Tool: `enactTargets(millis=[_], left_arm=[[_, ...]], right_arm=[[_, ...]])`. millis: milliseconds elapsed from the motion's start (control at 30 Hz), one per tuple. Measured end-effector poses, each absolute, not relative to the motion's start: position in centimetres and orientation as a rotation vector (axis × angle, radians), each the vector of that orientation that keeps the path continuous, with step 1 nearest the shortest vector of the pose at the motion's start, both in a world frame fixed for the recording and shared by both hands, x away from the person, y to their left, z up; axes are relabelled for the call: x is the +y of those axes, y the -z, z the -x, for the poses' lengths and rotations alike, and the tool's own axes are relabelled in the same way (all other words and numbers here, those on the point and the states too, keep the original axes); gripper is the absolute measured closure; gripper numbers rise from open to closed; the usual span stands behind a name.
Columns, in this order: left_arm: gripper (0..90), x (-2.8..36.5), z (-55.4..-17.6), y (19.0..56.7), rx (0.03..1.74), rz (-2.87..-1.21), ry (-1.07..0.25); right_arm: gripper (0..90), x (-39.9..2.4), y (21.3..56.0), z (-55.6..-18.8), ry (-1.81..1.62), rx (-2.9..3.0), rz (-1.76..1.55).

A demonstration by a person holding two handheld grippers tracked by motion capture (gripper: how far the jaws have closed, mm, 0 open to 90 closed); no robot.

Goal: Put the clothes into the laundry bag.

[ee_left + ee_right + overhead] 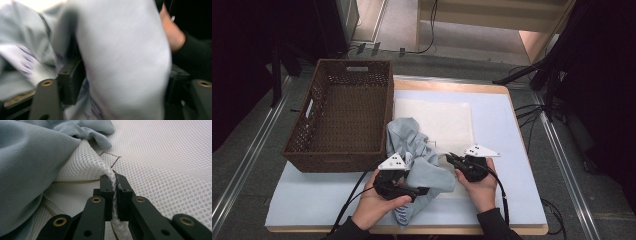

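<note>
Fabric sits at the near middle of the tabletop [512, 130]: a pale blue garment [414, 145] heaped over the near left corner of a white mesh bag [442, 120] that lies flat on the light blue cover. The garment's bunched part reaches from beside the basket down toward the person's hands, with a striped end hanging near the front edge.

In the right gripper view the right tool [115, 180] has its jaws pressed together on a raised fold of the mesh bag [160, 157], the netting pinched between the two black pads and lifted into a small ridge. The garment [30, 165] lies just beside that fold, draped over the bag's edge. A thin dark thread [111, 157] curls on the mesh just beyond the tips. In the high view this tool [454, 159] points left toward the cloth, held by the right hand [482, 187].

The left tool [120, 85] shows a thick roll of the garment [125, 50] between its jaws. They are spread and do not clamp the cloth, though the picture is blurred. In the high view the left hand [377, 205] holds that tool [422, 190] low against the garment's near side.

A brown wicker basket [307, 135] stands at the left of the tabletop, touching the garment's upper edge.
</note>
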State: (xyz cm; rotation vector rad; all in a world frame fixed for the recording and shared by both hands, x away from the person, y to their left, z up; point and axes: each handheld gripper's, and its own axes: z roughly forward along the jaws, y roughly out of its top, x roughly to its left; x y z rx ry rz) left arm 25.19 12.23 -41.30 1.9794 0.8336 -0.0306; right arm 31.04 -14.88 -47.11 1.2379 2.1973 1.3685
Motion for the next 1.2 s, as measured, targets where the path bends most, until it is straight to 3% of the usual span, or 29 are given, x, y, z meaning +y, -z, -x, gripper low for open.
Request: enactTargets(millis=[200,300,533,633,700,767,867,967,1200], left_arm=[[23.6,14.1,-25.7,39.0,0.857,-1.891,-0.017],[24.3,14.9,-25.8,38.5,0.938,-1.837,-0.123],[36.4,12.4,-26.7,41.8,1.053,-1.999,-0.227],[34.4,10.8,-26.7,42.9,1.050,-2.059,-0.303],[34.3,9.8,-27.0,43.9,1.063,-2.086,-0.274],[40.7,9.5,-27.4,44.6,1.080,-2.081,-0.231],[67.6,8.9,-27.4,45.1,1.033,-2.091,-0.169],[82.7,8.3,-26.9,45.0,0.987,-2.114,-0.154],[86.7,7.1,-25.2,45.0,0.852,-2.150,-0.019]], right_arm=[[86.1,-14.9,47.1,-31.0,-1.367,2.196,-1.233],[86.1,-14.9,47.1,-31.0,-1.365,2.193,-1.233],[86.1,-14.8,47.1,-31.0,-1.362,2.199,-1.237],[86.1,-14.8,47.1,-31.0,-1.364,2.199,-1.235],[86.1,-14.8,47.1,-31.0,-1.368,2.200,-1.231],[86.2,-14.8,47.0,-30.9,-1.371,2.200,-1.228],[86.2,-14.8,46.9,-30.9,-1.372,2.199,-1.224],[86.2,-14.8,46.9,-30.9,-1.375,2.200,-1.225],[86.3,-14.9,46.8,-30.9,-1.372,2.190,-1.226]])
